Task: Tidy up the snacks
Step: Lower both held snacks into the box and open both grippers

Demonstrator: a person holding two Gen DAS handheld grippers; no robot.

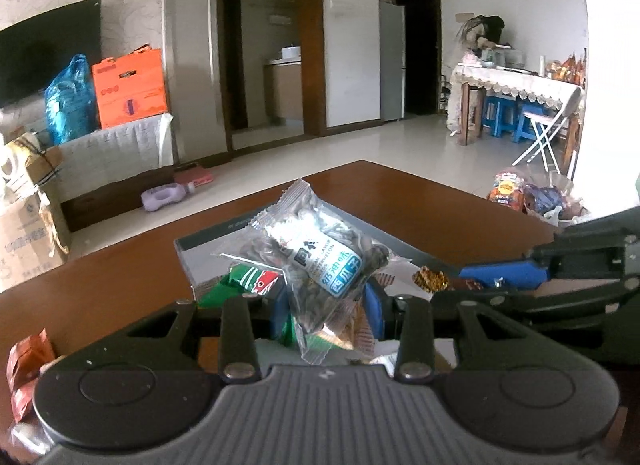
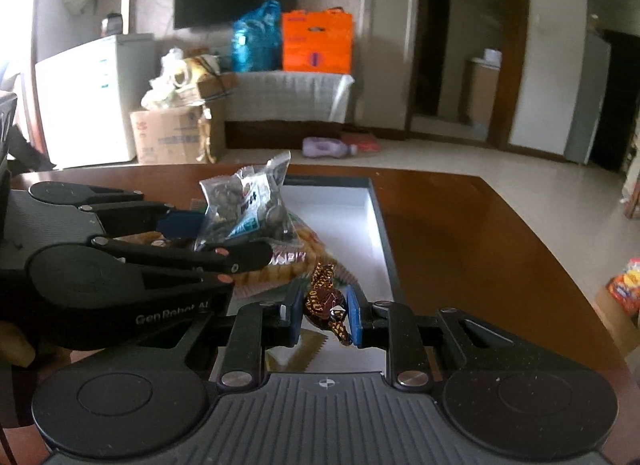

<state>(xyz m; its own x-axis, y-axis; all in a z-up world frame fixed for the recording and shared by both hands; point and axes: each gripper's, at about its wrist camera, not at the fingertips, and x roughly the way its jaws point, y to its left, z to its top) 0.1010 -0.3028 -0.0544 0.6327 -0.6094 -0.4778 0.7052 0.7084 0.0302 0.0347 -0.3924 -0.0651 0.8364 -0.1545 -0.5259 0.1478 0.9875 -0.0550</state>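
Note:
My left gripper (image 1: 328,305) is shut on a clear packet of sunflower seeds (image 1: 320,253) and holds it upright over a shallow white box (image 1: 208,241) on the brown table. The box holds a green packet (image 1: 244,283) and a biscuit packet (image 2: 296,261). My right gripper (image 2: 324,311) is shut on a brown and gold wrapped candy (image 2: 326,299), low over the box's near end (image 2: 360,205). In the right wrist view the left gripper (image 2: 224,225) comes in from the left with the seed packet (image 2: 248,201). In the left wrist view the right gripper (image 1: 472,279) holds the candy (image 1: 432,279).
An orange-red packet (image 1: 28,361) lies on the brown table (image 1: 440,205) at the near left. Bagged snacks (image 1: 528,197) sit off the table's far right corner. Cardboard boxes (image 2: 172,137), a cabinet with an orange box (image 2: 316,41) and a purple bottle (image 2: 324,147) are beyond the table.

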